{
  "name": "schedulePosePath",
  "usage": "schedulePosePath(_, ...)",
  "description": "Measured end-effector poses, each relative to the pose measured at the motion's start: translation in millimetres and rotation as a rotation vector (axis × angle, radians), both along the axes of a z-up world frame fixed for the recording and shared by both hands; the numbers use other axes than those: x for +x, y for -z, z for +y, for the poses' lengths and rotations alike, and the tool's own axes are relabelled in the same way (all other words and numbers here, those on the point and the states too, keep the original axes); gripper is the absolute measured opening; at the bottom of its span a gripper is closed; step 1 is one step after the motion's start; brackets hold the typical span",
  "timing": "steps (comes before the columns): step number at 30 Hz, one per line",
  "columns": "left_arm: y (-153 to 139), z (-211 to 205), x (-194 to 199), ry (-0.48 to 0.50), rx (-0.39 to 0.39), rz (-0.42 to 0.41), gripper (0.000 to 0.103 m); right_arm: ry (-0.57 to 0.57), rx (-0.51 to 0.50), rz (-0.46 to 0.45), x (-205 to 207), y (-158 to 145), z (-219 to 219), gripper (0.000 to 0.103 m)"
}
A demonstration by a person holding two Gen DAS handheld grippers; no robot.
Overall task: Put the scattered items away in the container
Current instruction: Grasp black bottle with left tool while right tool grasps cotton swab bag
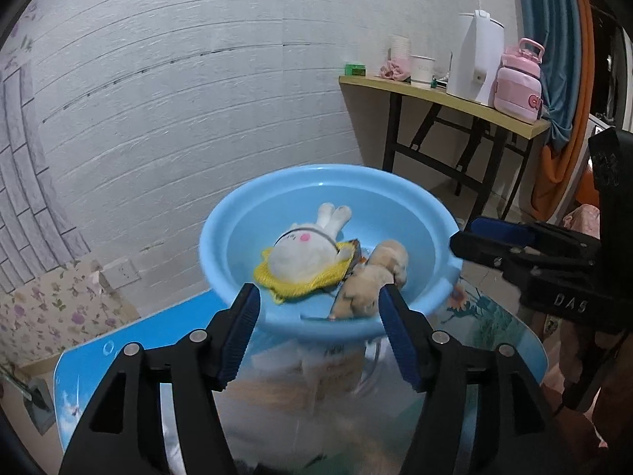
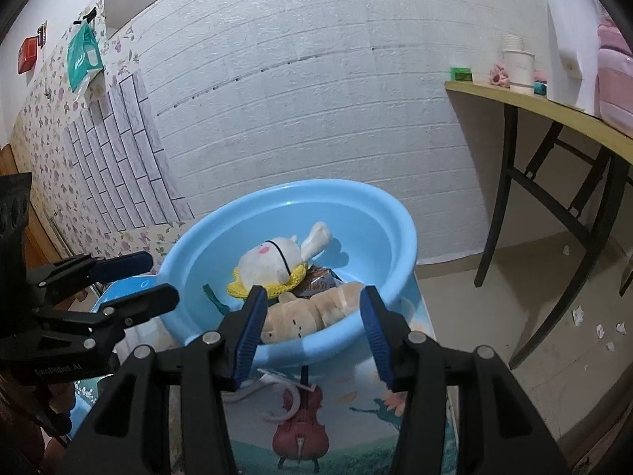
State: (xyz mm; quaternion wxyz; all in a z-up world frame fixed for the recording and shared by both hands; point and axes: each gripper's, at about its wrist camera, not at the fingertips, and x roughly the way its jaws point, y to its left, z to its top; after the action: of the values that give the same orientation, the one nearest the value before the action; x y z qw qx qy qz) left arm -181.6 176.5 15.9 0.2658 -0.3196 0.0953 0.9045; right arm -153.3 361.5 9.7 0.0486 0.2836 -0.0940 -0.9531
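Observation:
A light blue plastic basin (image 1: 221,237) (image 2: 395,221) stands on a small glass-topped table. In it lie a white plush rabbit (image 1: 304,249) (image 2: 273,261) on a yellow knitted piece (image 1: 300,285) (image 2: 237,287), a tan plush dog (image 1: 376,277) (image 2: 312,312) and a brown snack packet (image 2: 316,281). My left gripper (image 1: 320,301) is open and empty just in front of the basin's near rim. My right gripper (image 2: 312,308) is open and empty at the near rim too. Each gripper shows in the other's view, the right one (image 1: 474,237) and the left one (image 2: 146,277).
The table top (image 2: 300,427) has a violin and flower print. A yellow folding table (image 1: 447,99) to the right carries a white kettle (image 1: 478,59), a pink bottle (image 1: 518,79) and paper cups (image 1: 421,69). A white brick wall is close behind. Paper scraps (image 2: 601,328) lie on the floor.

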Motion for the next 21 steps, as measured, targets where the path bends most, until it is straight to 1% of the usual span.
schedulePosePath(5,3.3,-24.7,20.1,-0.043,0.01,-0.008,0.064,-0.019,0.011,-0.018,15.1,-0.3,-10.0,0.048)
schedulePosePath(7,7.2,-36.7,30.4,-0.064,0.011,-0.017,0.066,-0.026,0.013,-0.037,21.1,2.6,-15.6,0.048)
schedulePosePath(9,12.0,-47.2,41.1,-0.077,0.008,-0.022,0.071,-0.041,0.011,-0.061,25.7,6.2,-21.7,0.048)
schedulePosePath(11,17.2,-57.4,51.8,-0.086,0.004,-0.029,0.074,-0.061,0.008,-0.081,31.2,10.3,-29.1,0.048)
schedulePosePath(14,27.3,-72.5,67.7,-0.102,0.007,-0.049,0.08,-0.094,0.01,-0.111,40.3,17.6,-43.2,0.048)
schedulePosePath(17,39.5,-85.1,81.2,-0.121,0.013,-0.079,0.081,-0.12,0.001,-0.139,47.3,25.1,-54.1,0.048)
schedulePosePath(21,58.4,-95.9,93.9,-0.147,0.005,-0.131,0.081,-0.148,0.013,-0.17,57.2,33.2,-69.5,0.048)
